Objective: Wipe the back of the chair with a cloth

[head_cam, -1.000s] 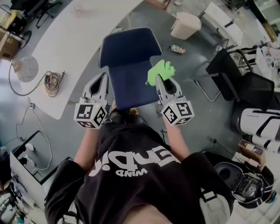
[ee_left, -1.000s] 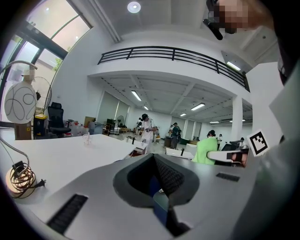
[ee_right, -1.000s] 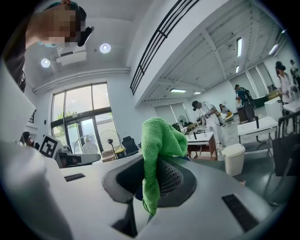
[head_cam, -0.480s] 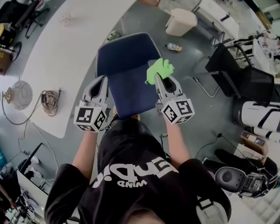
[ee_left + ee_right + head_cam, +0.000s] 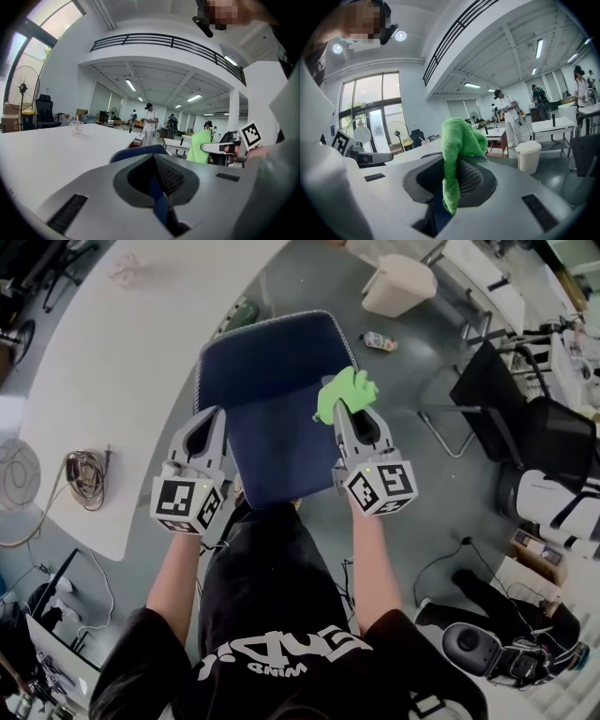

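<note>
Green cloth (image 5: 345, 393) pinched in right gripper (image 5: 341, 411), at 3 o'clock edge of blue chair (image 5: 267, 381) back. Left gripper (image 5: 213, 416) jaws pressed together, empty, at chair's 9 o'clock edge.

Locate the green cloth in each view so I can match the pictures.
Head view: the cloth is right of centre, at the blue chair's edge.
Left gripper view: cloth right of centre, beyond the jaws.
Right gripper view: cloth at centre, pinched between the jaws.
Shared landmark: the blue chair.
</note>
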